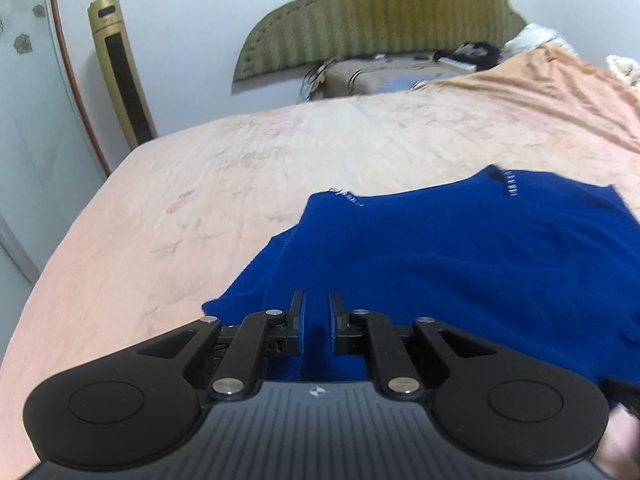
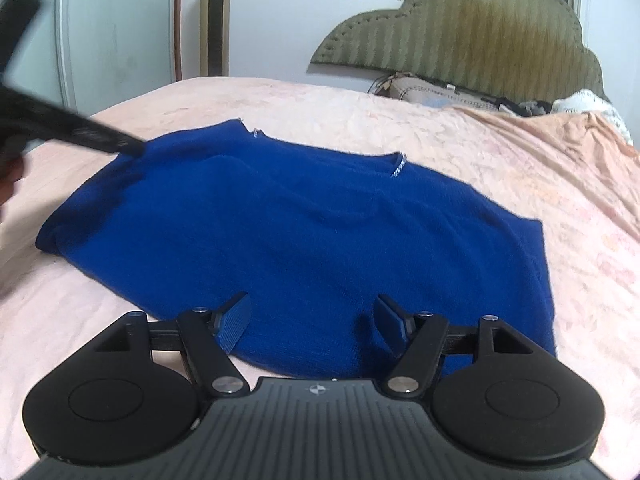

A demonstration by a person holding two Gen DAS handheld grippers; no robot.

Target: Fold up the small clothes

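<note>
Lying spread on a pink bed [image 2: 460, 128], a blue sweater [image 2: 304, 224]. Left gripper [image 1: 316, 320], jaws nearly closed, pinches its edge. Right gripper [image 2: 312, 320] hovers wide open over its hem, holding nothing.

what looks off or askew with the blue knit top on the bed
The blue knit top lies unevenly on the pink bedsheet: its left corner is lifted and bunched where the left gripper pinches it, and loose white threads show at the neckline. Nothing looks spilled or torn.
</note>
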